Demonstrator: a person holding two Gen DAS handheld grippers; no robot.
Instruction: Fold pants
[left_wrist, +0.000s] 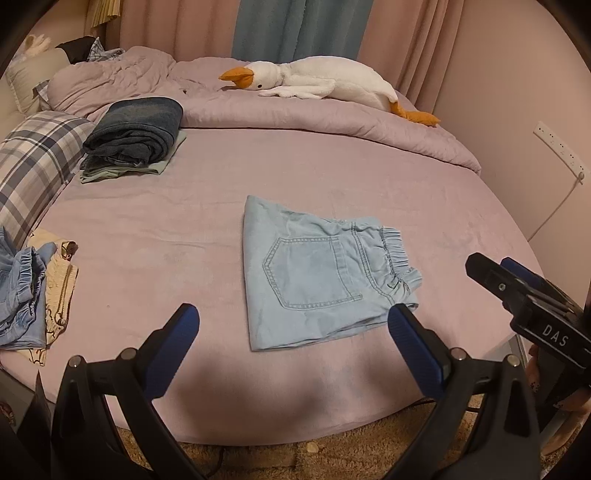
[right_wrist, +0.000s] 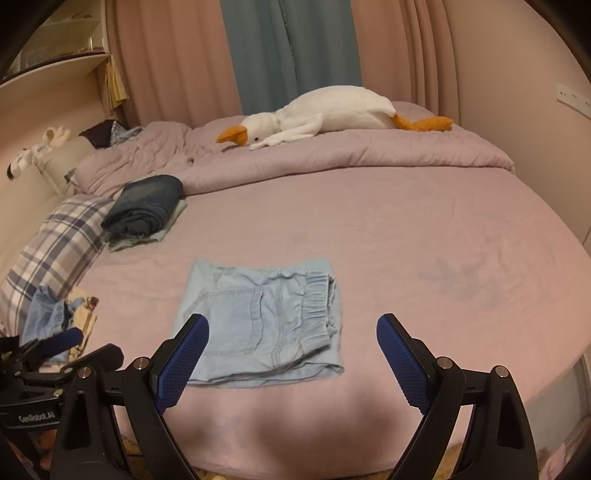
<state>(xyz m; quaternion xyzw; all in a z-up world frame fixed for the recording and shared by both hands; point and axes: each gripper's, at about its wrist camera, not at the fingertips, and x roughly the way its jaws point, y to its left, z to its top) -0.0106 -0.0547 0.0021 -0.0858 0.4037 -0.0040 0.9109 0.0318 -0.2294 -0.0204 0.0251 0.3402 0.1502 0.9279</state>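
Light blue denim pants (left_wrist: 317, 273) lie folded into a compact rectangle on the pink bed, back pocket up, elastic waistband to the right. They also show in the right wrist view (right_wrist: 258, 321). My left gripper (left_wrist: 293, 317) is open and empty, held above the near edge of the bed just in front of the pants. My right gripper (right_wrist: 291, 328) is open and empty, hovering just in front of the pants. The right gripper shows at the right of the left wrist view (left_wrist: 495, 273). The left gripper shows at the lower left of the right wrist view (right_wrist: 88, 345).
A stack of folded dark clothes (left_wrist: 136, 136) sits at the back left. An unfolded pile of clothes (left_wrist: 29, 295) lies at the left edge beside a plaid pillow (left_wrist: 33, 166). A plush goose (left_wrist: 317, 81) lies on the bunched duvet (left_wrist: 332, 118) at the back.
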